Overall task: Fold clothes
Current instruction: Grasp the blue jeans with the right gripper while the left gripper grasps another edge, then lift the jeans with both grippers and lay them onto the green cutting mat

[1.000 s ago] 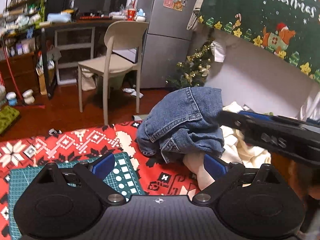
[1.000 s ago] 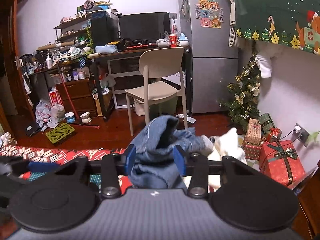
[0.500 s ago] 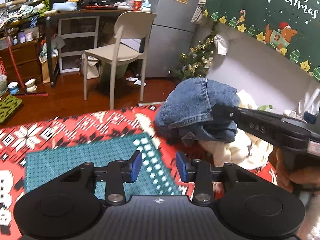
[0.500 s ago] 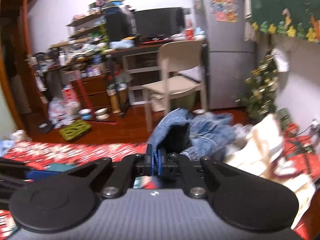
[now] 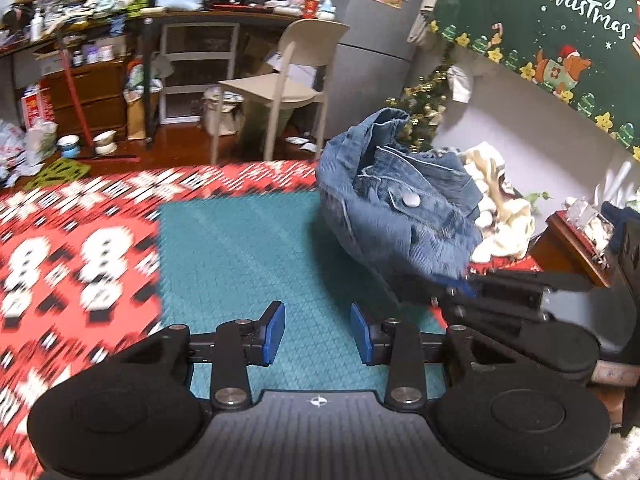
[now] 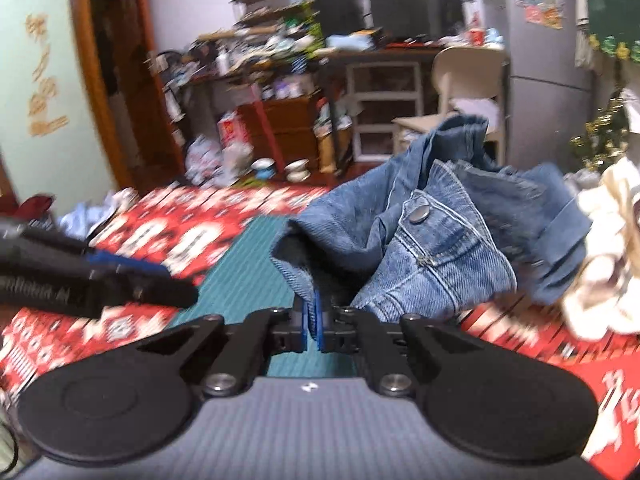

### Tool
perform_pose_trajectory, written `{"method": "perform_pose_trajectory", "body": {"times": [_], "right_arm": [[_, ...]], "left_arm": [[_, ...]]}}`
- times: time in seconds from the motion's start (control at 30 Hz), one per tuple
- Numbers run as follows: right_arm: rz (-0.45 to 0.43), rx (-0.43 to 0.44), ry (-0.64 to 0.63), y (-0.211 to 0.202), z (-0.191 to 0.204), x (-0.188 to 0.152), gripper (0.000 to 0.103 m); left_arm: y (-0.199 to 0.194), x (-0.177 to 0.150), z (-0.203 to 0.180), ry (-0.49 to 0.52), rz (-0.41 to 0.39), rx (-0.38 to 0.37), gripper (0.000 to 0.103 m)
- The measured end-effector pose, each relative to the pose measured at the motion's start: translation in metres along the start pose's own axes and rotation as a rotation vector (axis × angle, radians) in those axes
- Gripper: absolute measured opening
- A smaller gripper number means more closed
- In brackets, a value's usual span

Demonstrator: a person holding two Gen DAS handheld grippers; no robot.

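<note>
Change: the right tool point(image 6: 311, 322), apart a second ago, is now clamped on an edge of the denim garment point(image 6: 436, 240), dragging it from the pile of cream clothes point(image 5: 500, 208) onto the green mat point(image 5: 248, 248).
Left tool point(image 5: 316, 334): narrowed, blue pads apart, empty.
Meaning: judged ready for spreading.
Right view only: the pinch itself.
Left view only: mat bare ahead.

Denim garments: one point(image 5: 404, 216), bunched
Cream garments: one heap point(image 5: 502, 204)
Teal mats: one point(image 5: 248, 256)
Patterned red cloths: one point(image 5: 80, 240)
Tongs: two, left point(image 5: 318, 332) and right point(image 6: 312, 322)
Chairs: one point(image 5: 296, 76)
Small Christmas trees: one point(image 5: 426, 108)
Fridges: one point(image 5: 372, 32)
</note>
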State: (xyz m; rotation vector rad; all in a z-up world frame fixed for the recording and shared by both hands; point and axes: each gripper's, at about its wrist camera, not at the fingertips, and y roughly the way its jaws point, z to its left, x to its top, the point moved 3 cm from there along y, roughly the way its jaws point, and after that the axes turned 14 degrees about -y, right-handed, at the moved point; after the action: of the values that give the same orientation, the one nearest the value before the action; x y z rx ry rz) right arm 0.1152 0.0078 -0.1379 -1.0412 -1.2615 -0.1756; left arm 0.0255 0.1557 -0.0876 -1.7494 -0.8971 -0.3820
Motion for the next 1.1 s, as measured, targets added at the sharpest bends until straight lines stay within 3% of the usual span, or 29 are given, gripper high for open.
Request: {"method": "perform_pose_trajectory", "body": {"times": [0.27, 0.43, 0.57, 0.63, 0.8, 1.1], "right_arm": [[0.077, 0.101, -0.041, -0.027, 0.086, -0.046, 0.004], [0.122, 0.104, -0.051, -0.035, 0.106, -0.067, 0.007], [0.128, 0.108, -0.005, -0.043, 0.099, -0.076, 0.012], [0.12, 0.096, -0.006, -0.049, 0.096, -0.077, 0.026], [0.087, 0.04, 0.036, -0.076, 0.067, -0.081, 0.04], [0.071, -0.119, 0.133, -0.097, 0.009, -0.091, 0.061]], "left_arm": [[-0.02, -0.047, 0.019, -0.113, 0.043, -0.053, 0.036], [-0.022, -0.064, 0.019, -0.13, 0.055, -0.07, 0.038], [-0.02, -0.07, 0.016, -0.123, 0.062, -0.07, 0.041], [-0.02, -0.07, 0.013, -0.123, 0.063, -0.08, 0.041], [-0.023, -0.065, 0.009, -0.139, 0.058, -0.117, 0.06], [0.01, -0.052, -0.001, -0.089, 0.079, -0.067, 0.062]]}}
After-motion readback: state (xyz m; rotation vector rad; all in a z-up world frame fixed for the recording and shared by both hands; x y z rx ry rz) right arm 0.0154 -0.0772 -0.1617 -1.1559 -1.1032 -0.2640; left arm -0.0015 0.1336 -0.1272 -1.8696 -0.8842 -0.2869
